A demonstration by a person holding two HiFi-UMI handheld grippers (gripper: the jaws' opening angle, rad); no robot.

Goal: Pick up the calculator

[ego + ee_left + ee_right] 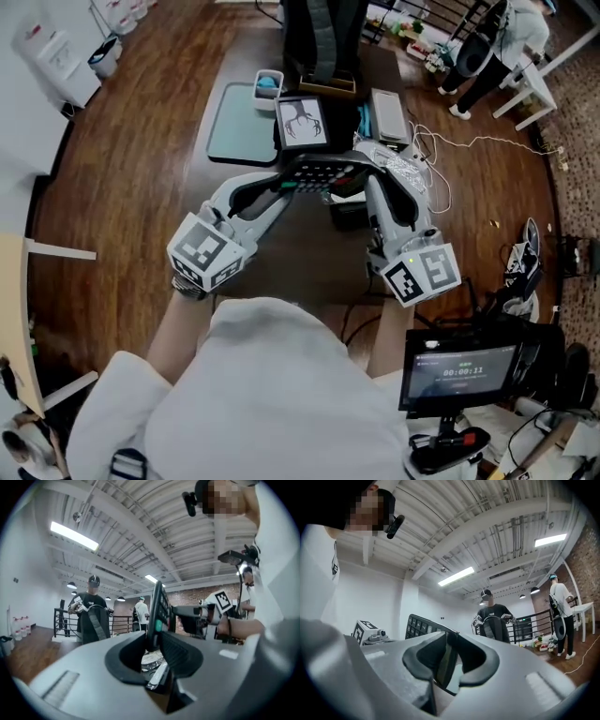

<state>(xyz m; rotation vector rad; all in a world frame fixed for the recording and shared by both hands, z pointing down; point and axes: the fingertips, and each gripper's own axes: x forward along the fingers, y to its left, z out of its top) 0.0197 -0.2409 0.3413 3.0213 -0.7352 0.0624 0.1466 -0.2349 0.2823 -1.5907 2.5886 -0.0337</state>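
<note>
The black calculator [323,174] hangs in the air over the dark table [300,258], held at both ends. My left gripper [291,180] is shut on its left end and my right gripper [361,169] on its right end. In the left gripper view the calculator [159,611] stands edge-on between the jaws of the left gripper [154,644], its keys facing right, with the right gripper's marker cube [220,601] beyond it. In the right gripper view the calculator [423,626] sticks out to the left from the jaws of the right gripper [449,658], keys showing.
A teal tray [239,127], a framed drawing [302,122], a small white box [268,84] and a white cable [441,150] lie on the table below. A screen [464,370] stands at lower right. People stand further back in the room [91,616].
</note>
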